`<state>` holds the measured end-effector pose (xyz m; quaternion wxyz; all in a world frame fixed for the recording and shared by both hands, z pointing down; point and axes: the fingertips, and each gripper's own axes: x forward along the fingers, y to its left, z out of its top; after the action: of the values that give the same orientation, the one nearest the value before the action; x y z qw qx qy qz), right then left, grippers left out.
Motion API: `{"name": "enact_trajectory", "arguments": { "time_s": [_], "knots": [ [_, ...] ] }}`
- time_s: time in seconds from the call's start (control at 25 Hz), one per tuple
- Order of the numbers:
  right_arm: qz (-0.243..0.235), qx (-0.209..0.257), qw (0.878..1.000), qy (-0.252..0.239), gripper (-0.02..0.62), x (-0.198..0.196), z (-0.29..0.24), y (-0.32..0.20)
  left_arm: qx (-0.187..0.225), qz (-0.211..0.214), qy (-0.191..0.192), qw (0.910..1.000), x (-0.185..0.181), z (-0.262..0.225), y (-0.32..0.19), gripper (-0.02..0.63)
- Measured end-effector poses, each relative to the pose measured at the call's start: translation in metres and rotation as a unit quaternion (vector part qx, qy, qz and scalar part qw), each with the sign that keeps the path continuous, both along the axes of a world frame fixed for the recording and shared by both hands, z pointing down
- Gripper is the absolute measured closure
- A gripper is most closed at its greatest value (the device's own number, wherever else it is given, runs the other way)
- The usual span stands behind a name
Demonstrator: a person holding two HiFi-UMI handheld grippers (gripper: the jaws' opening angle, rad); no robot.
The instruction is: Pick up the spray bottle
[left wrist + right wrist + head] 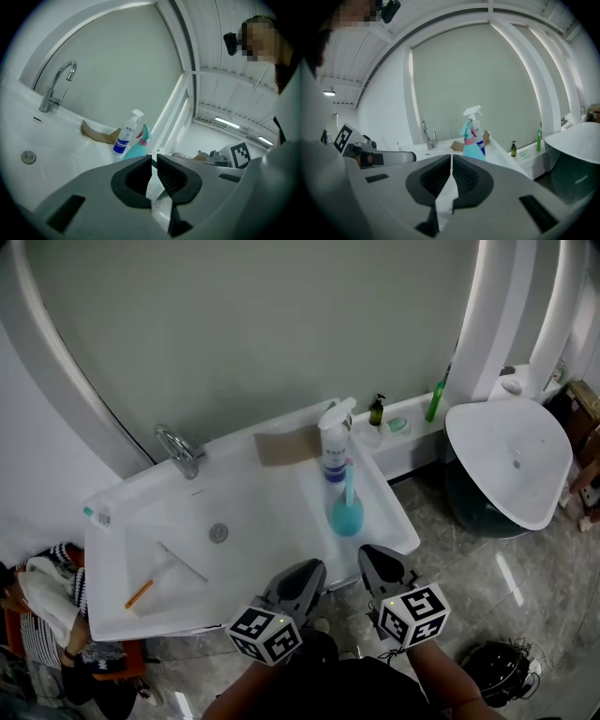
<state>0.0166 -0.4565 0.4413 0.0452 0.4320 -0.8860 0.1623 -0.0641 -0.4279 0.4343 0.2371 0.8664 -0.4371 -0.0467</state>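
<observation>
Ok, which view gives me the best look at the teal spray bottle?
The right gripper view: the teal spray bottle stands side-on, head, pink collar and body clear. The head view shows it foreshortened from above, on the sink's right edge. In the left gripper view the left hand-held gripper hides its lower part.

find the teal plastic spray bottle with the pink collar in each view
Head view: teal plastic spray bottle right of centre, on the white sink's right rim.
Left gripper view: the bottle just above the jaws, centre.
Right gripper view: the bottle centre, above the jaws.
Shared landmark: chrome tap, left of it everywhere.
</observation>
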Motion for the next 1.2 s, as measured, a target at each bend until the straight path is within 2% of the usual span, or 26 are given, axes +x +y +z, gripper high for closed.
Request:
{"name": "enact_trajectory", "arguments": {
  "time_s": [0.48,0.52,0.6,0.64,0.88,1.2],
  "knots": [
    [0.034,-0.001,0.999,0.036,0.584,-0.014,0.007,-0.043,-0.008,0.018,-0.005,0.9998,-0.02,0.008,-0.038,0.577],
    [0.037,-0.001,0.999,0.04,0.576,-0.014,0.007,-0.045,-0.008,0.018,-0.008,0.9998,-0.022,0.009,-0.041,0.577],
    [0.044,-0.004,0.998,0.046,0.472,-0.016,0.009,-0.051,-0.007,0.019,-0.012,0.9997,-0.024,0.01,-0.047,0.577],
    [0.048,-0.006,0.998,0.047,0.457,-0.017,0.01,-0.054,-0.007,0.022,-0.012,0.9997,-0.025,0.01,-0.05,0.577],
    [0.064,-0.003,0.996,0.068,0.414,-0.024,0.017,-0.071,-0.01,0.034,-0.007,0.9993,-0.032,0.015,-0.064,0.577],
    [0.089,0.01,0.993,0.082,0.391,-0.032,0.017,-0.104,-0.009,0.052,-0.028,0.9982,-0.035,0.02,-0.085,0.577]
  ]
}}
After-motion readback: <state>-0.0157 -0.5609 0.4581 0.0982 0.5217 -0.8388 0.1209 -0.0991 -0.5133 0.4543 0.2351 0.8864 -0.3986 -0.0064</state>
